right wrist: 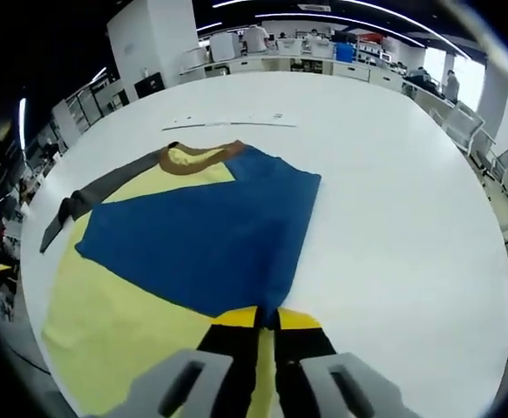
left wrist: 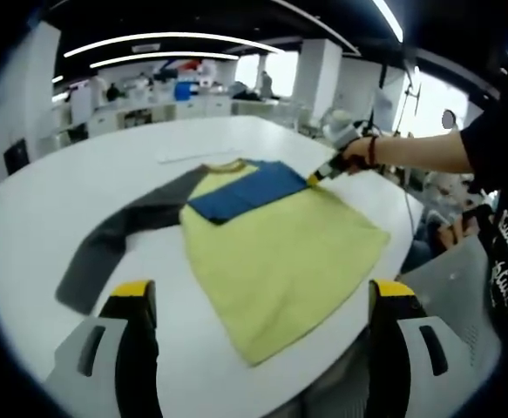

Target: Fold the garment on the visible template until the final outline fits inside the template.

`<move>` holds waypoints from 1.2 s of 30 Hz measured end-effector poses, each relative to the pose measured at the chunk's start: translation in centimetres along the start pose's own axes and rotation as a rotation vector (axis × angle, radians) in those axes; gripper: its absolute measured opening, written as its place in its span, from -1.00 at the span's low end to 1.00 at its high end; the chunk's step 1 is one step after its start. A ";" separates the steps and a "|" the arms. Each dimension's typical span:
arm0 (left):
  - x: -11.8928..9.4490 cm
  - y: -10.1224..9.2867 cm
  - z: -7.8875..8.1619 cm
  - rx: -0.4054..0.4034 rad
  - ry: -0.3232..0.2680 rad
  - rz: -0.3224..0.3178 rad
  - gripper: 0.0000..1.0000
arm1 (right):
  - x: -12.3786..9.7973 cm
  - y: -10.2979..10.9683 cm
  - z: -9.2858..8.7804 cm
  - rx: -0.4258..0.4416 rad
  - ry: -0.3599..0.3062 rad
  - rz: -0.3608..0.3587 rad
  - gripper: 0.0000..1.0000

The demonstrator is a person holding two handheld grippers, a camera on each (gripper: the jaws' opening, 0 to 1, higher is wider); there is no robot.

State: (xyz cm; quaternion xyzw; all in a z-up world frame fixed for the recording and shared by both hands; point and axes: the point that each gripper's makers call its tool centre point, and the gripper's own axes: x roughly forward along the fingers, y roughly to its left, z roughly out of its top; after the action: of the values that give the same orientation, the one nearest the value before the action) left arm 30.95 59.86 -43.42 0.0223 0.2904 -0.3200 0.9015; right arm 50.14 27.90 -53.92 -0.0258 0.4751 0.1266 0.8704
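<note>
A yellow shirt (left wrist: 280, 252) lies flat on the white round table (left wrist: 53, 218). Its grey sleeve (left wrist: 118, 235) stretches out to one side, and its blue sleeve (left wrist: 245, 187) is folded across the chest. My left gripper (left wrist: 262, 292) hovers over the hem, open wide and holding nothing. My right gripper (left wrist: 321, 177), held by a person's hand, is at the shirt's far side. In the right gripper view the right gripper (right wrist: 267, 319) is shut on the end of the blue sleeve (right wrist: 201, 235). The brown collar (right wrist: 203, 158) and grey sleeve (right wrist: 97, 193) lie beyond.
A thin pale strip (right wrist: 227, 124) lies on the table past the collar. The person (left wrist: 497, 174) stands at the table's right edge, beside a grey chair (left wrist: 454, 279). Bare tabletop (right wrist: 402, 200) spreads to the right of the shirt. Office desks (left wrist: 166, 109) line the back.
</note>
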 end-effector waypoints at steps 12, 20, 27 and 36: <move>0.1 0.5 0.0 -0.003 0.006 0.006 0.95 | -1.1 -0.7 -0.8 -0.040 0.041 0.019 -0.99; 0.3 0.6 0.0 -0.004 0.007 0.006 0.95 | -1.5 -1.9 -0.9 -0.038 0.048 0.026 -0.99; 0.3 0.8 -0.1 -0.010 0.012 0.011 0.95 | -1.6 -3.0 -1.0 -0.029 0.053 0.016 -0.99; 0.2 1.1 -0.2 -0.017 0.013 0.018 0.95 | -1.7 -3.7 -1.0 -0.010 0.060 0.019 -0.99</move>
State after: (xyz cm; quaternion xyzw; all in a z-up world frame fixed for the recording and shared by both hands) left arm 31.65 60.67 -43.87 0.0195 0.2987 -0.3093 0.9026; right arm 49.35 23.84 -53.36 -0.0293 0.5004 0.1362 0.8545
